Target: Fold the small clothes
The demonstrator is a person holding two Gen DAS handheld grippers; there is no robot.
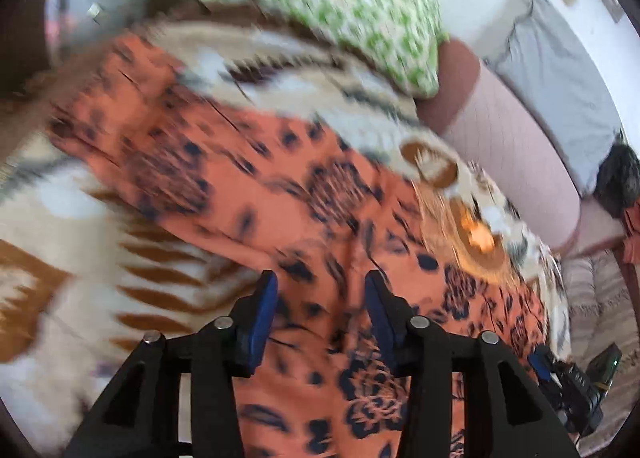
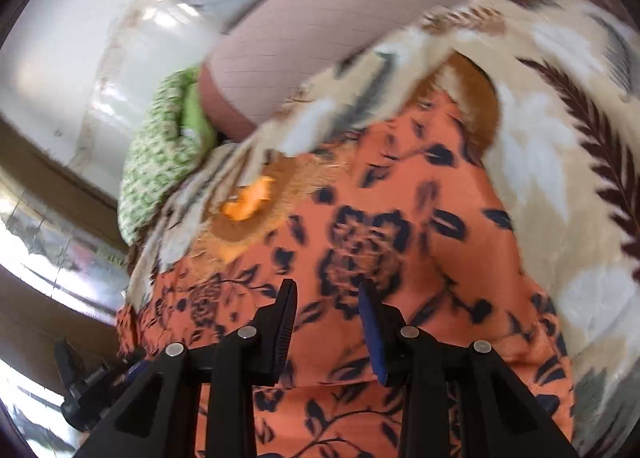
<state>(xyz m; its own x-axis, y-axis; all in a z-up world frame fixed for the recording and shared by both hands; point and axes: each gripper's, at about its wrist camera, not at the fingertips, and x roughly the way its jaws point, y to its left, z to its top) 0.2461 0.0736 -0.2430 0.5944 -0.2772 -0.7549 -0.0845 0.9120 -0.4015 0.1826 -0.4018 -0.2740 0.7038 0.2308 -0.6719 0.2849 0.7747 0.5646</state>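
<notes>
An orange garment with dark navy flower print (image 1: 248,178) lies spread on a patterned blanket (image 1: 72,218). My left gripper (image 1: 320,290) hangs just above the garment, jaws apart and empty. The same garment (image 2: 400,226) fills the middle of the right wrist view. My right gripper (image 2: 328,294) is also open and empty, just above the cloth. The other gripper shows at the lower right of the left wrist view (image 1: 568,386) and at the lower left of the right wrist view (image 2: 92,386). Both views are blurred by motion.
A green-and-white patterned pillow (image 1: 360,10) lies at the far end of the bed, also seen in the right wrist view (image 2: 160,162). A pink bolster (image 1: 512,146) and grey cushion (image 1: 560,70) line the wall side. A small orange object (image 2: 248,202) lies on the blanket (image 2: 560,162).
</notes>
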